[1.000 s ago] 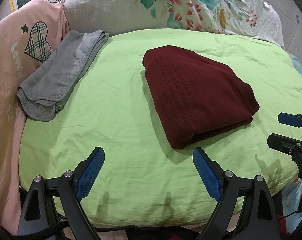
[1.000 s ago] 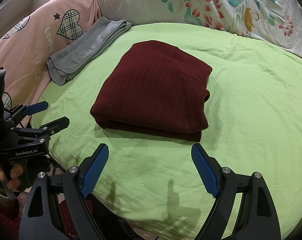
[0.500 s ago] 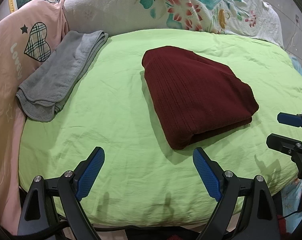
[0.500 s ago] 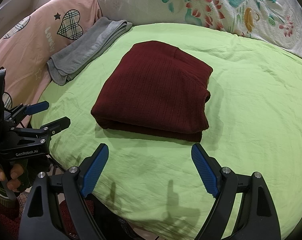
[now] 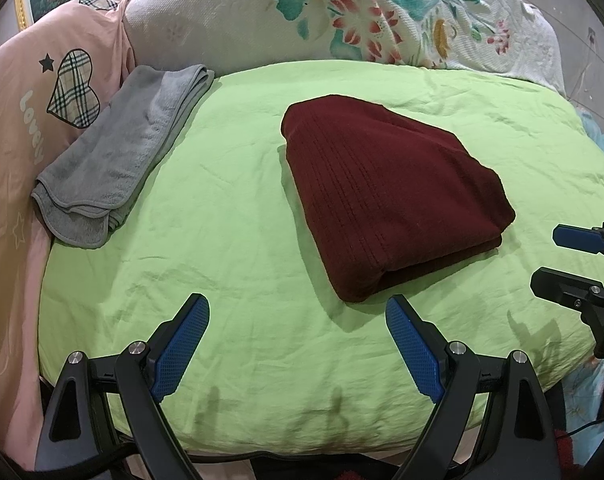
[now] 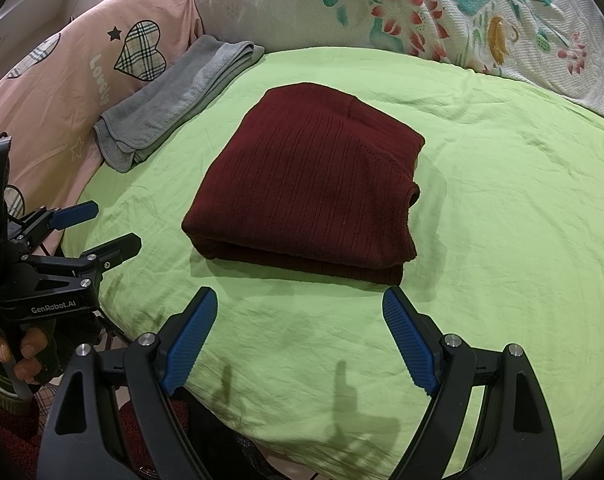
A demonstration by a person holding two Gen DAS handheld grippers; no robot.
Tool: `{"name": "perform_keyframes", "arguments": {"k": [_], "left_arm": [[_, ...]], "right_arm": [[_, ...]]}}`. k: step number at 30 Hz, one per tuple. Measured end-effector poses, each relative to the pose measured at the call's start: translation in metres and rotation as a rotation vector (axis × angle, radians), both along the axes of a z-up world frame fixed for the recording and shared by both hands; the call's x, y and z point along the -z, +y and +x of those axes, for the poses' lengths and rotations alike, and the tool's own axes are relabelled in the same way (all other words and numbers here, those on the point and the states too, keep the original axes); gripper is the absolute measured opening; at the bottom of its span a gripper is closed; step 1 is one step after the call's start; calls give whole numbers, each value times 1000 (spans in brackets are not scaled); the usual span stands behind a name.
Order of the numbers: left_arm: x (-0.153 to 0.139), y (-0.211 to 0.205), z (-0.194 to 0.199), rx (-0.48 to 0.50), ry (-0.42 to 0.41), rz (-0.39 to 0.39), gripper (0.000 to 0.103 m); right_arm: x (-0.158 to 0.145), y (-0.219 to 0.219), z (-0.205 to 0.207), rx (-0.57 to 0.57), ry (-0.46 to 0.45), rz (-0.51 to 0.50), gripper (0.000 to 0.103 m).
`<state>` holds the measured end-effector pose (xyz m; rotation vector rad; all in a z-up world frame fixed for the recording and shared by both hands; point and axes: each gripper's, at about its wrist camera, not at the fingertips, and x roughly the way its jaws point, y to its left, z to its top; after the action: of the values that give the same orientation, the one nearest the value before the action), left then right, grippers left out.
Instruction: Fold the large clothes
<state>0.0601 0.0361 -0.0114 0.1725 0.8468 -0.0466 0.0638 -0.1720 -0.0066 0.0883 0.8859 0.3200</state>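
Note:
A dark red ribbed knit garment (image 5: 385, 192) lies folded into a thick rectangle on the green sheet (image 5: 230, 240); it also shows in the right wrist view (image 6: 313, 188). My left gripper (image 5: 298, 312) is open and empty, held back near the bed's front edge, left of the garment's near corner. My right gripper (image 6: 300, 308) is open and empty, just in front of the garment's folded edge. Each gripper shows in the other's view: the right one (image 5: 545, 256) at the right edge, the left one (image 6: 114, 228) at the left edge.
A folded grey towel (image 5: 122, 152) lies at the sheet's left side against a pink quilt with a plaid heart (image 5: 26, 92). A floral white quilt (image 5: 341, 16) is heaped along the back. The bed's front edge (image 5: 302, 440) drops off below the grippers.

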Motion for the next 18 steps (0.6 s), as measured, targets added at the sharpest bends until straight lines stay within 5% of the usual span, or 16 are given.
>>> {"name": "perform_keyframes", "arguments": {"k": [18], "left_arm": [[-1, -3, 2, 5, -3, 4, 91]], "right_arm": [[-1, -2, 1, -3, -1, 1, 85]]}}
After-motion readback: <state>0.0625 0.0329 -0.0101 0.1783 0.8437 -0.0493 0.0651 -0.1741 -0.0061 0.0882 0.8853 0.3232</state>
